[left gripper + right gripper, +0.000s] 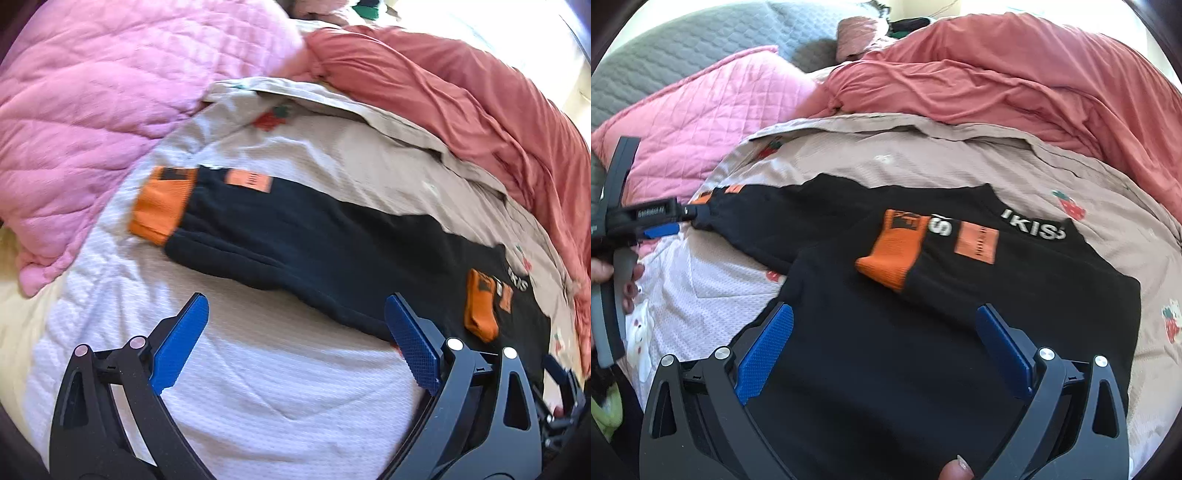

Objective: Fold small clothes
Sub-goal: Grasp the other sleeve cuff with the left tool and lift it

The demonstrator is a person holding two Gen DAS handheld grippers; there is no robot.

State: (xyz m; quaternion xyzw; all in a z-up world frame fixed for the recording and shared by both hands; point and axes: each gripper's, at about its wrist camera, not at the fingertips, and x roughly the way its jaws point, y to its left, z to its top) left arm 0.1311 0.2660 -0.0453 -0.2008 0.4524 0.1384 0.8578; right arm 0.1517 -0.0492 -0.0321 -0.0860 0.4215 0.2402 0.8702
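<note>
**Inspection: black sweatshirt part-folded on bed, one sleeve in, one sleeve out**

The black long-sleeved sweatshirt with orange ribbed cuffs (923,302) lay flat on the bed, on a beige sheet printed with strawberries (960,158). White lettering showed near its far edge. One sleeve had been turned in across the body, so that its orange cuff (892,251) rested on the black fabric beside an orange rectangular patch (977,245). The other sleeve (288,236) extended straight out to the side over a white textured cover (258,387), its orange cuff (162,206) lying well apart from the body.

The left hand-held gripper (295,343) hovered above the near edge of the extended sleeve, jaws spread wide and holding nothing. The right hand-held gripper (886,350) stood over the sweatshirt's body, likewise released and empty. Whether either touched the cloth could not be determined. A fingertip (955,470) appeared at the bottom edge of the right wrist view.

A pink quilted blanket (92,110) and a rumpled coral-red duvet (1015,74) lay beyond the garment, clear of it.

Assessment: the task was judged roughly a third complete. The first sleeve fold appeared done. Remaining, in my judgement: bringing the outstretched sleeve in across the body, then folding the body over itself.
</note>
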